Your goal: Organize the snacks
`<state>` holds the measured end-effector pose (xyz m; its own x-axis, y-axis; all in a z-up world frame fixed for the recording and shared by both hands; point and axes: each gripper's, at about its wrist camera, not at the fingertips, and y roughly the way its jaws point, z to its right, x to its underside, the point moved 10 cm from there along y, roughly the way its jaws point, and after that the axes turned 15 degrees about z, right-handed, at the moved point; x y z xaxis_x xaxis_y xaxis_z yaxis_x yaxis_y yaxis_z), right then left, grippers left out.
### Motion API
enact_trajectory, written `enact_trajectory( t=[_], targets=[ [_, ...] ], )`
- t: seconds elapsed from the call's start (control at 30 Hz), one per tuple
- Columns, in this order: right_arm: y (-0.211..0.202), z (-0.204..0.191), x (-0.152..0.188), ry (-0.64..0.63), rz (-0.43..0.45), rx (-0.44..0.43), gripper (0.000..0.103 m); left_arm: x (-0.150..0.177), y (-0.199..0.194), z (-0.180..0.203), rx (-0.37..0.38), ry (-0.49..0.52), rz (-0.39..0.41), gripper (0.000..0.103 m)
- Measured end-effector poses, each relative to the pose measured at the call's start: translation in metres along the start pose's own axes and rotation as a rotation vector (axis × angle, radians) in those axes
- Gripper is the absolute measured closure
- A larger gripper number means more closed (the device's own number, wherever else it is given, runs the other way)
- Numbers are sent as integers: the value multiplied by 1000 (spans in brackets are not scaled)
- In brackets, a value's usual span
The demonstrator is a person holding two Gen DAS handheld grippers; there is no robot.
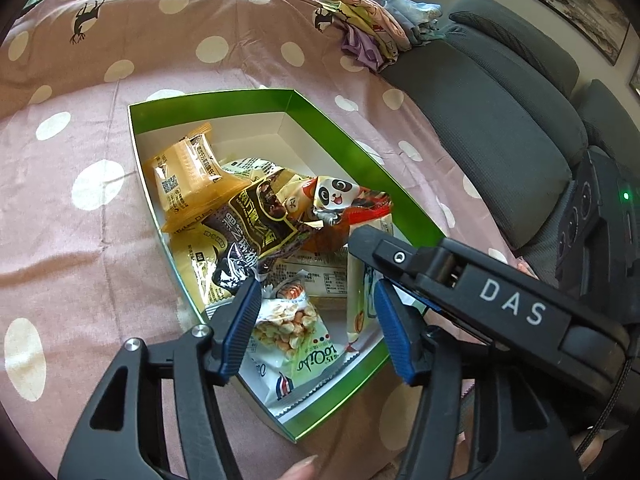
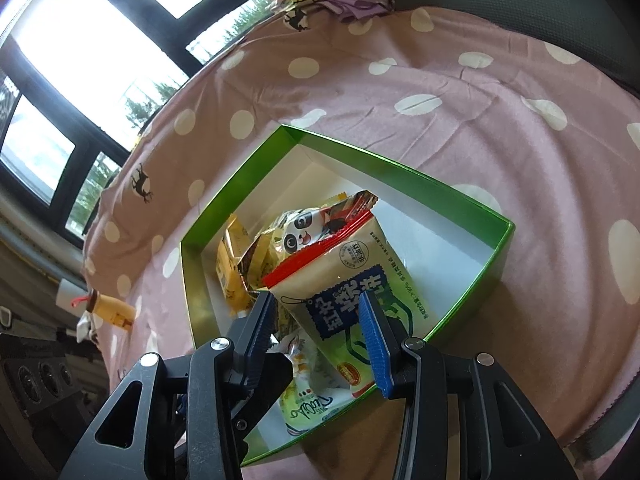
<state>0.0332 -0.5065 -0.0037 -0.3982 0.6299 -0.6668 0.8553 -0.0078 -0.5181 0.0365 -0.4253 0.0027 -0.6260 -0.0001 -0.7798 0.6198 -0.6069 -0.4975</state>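
Note:
A green box point(image 1: 336, 128) with a white inside lies on the pink dotted cloth and holds several snack packets: an orange one point(image 1: 188, 184), a dark brown one point(image 1: 256, 224), a panda one point(image 1: 336, 196) and a peanut packet point(image 1: 288, 328). My left gripper point(image 1: 316, 308) is open above the box's near end, over the peanut packet. My right gripper point(image 2: 320, 316) is open around a cream packet with a red seal point(image 2: 344, 272), which stands tilted in the green box point(image 2: 460, 184); the fingers do not press it. The right gripper's arm point(image 1: 480, 288) crosses the left wrist view.
A pile of folded clothes point(image 1: 372, 24) lies at the cloth's far edge. A grey sofa point(image 1: 500, 112) runs along the right. A small bottle-like toy point(image 2: 108, 308) lies at the cloth's left edge in the right wrist view. Windows are behind.

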Motion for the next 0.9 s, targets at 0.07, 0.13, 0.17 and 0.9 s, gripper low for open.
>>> enact_trajectory(
  t=[0.07, 0.13, 0.17, 0.9],
  targets=[
    [0, -1, 1, -3, -4, -4, 58, -1, -4, 0, -22, 21, 12, 42],
    [0, -3, 1, -6, -10, -10, 58, -3, -8, 2, -45, 54, 29, 39],
    [-2, -4, 1, -10, -4, -14, 58, -4, -11, 3, -52, 71, 39, 37],
    [-68, -51, -28, -113, 215, -106, 18, -45, -110, -11, -177, 120, 248, 1]
  ],
)
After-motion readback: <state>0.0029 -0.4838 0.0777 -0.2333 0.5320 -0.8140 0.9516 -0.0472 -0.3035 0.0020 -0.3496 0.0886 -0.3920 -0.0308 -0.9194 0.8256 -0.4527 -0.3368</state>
